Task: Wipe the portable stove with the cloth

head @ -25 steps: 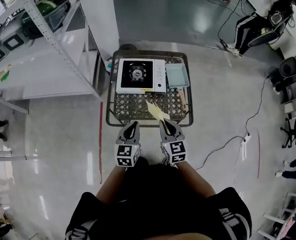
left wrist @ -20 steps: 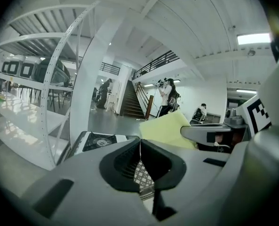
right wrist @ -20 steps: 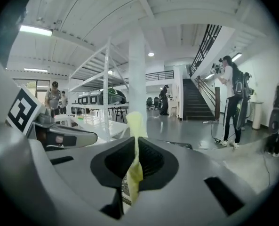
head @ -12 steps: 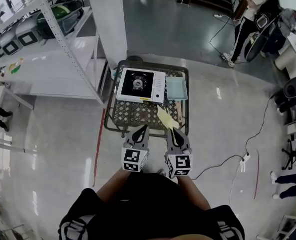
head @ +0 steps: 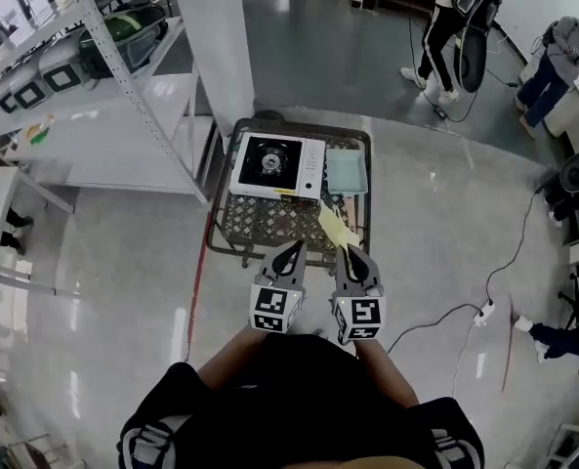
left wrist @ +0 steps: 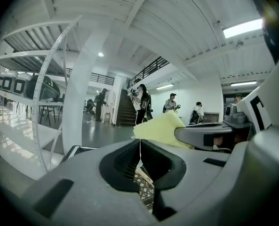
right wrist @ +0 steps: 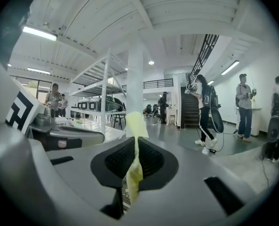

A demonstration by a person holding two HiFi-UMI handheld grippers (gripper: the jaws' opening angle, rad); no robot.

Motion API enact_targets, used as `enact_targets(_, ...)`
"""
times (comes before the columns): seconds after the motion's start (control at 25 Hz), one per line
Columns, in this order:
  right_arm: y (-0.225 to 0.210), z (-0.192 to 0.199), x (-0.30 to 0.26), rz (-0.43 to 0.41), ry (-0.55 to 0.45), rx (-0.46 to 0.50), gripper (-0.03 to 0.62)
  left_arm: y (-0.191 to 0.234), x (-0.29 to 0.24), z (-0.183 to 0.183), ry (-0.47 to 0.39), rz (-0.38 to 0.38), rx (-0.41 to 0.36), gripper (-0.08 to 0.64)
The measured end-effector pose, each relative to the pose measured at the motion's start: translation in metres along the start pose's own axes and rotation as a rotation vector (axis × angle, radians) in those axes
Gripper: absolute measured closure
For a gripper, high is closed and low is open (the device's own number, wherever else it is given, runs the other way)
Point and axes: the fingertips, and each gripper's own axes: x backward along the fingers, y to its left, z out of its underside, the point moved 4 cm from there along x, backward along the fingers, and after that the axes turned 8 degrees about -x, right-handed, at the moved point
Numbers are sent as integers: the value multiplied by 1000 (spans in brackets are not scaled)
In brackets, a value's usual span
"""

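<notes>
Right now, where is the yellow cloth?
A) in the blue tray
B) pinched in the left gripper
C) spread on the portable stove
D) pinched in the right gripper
D: the right gripper view shows the yellow cloth caught between the fingers of the right gripper, and in the head view it sticks out from there, not on the portable stove.

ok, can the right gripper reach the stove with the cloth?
Probably yes: the right gripper, shut on the cloth, hovers at the near edge of the cart; only its bare mesh lies before the stove.
</notes>
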Motion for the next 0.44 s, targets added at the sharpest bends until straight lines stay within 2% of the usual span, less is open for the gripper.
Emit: enact_targets(0.44,-6,-7,-10,-11,-29,20,575,6,-2,-3,-25,-37,-14,538)
